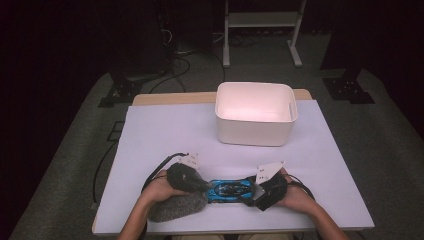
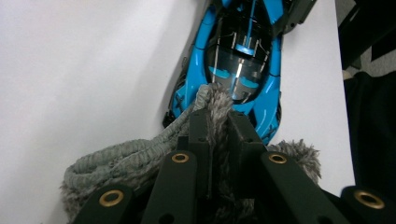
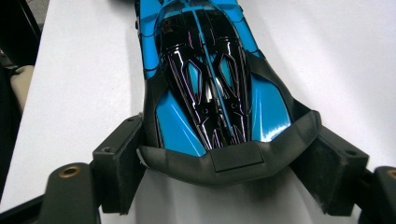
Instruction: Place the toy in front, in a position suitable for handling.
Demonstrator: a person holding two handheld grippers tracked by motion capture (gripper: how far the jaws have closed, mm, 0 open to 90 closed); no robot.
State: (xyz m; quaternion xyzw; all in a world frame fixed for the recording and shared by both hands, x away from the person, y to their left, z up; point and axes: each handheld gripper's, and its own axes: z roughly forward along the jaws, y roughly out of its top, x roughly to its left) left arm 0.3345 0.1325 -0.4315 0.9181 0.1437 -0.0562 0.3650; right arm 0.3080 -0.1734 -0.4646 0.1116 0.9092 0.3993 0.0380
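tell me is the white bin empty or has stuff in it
Empty: the high view looks into the white bin and shows bare inner walls and floor.

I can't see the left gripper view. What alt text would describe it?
The left hand-held gripper has its two black jaws pinched shut on a fold of grey fuzzy cloth, held right against a shiny blue and black toy car. Both lie on a white table.
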